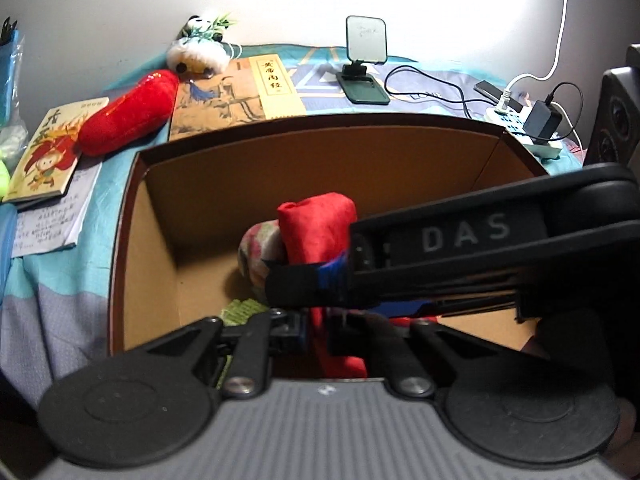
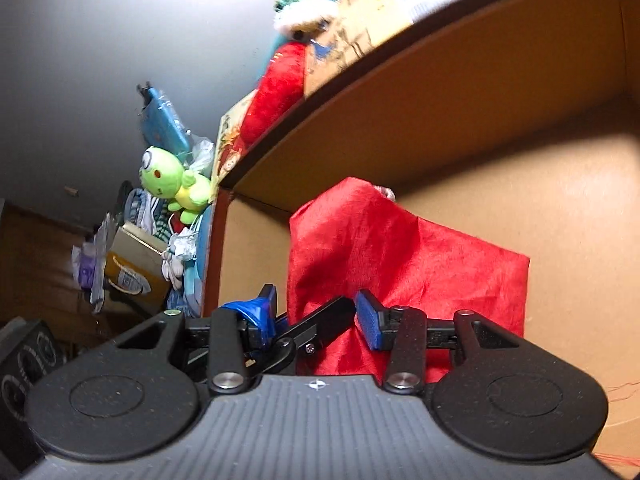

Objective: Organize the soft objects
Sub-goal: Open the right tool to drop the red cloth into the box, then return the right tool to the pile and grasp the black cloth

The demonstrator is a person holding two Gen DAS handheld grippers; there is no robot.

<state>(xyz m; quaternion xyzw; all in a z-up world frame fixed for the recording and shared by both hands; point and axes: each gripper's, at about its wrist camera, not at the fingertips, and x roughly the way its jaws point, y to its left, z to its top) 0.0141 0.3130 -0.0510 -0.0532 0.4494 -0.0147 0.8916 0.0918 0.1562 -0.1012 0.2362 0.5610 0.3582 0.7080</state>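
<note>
both hand-held grippers reach into the cardboard box (image 1: 160, 216): left (image 1: 316, 320) pinching red cloth (image 1: 316, 232), right (image 2: 320, 316) spread.

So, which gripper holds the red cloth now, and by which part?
The left gripper, shut on the near, lower edge of the red cloth. The right gripper is open at the cloth, not pressing it.

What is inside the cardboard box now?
Inside the cardboard box is a red cloth, with a flowery soft bundle beside it and something green below. The tools cover the rest of the box floor.
</note>
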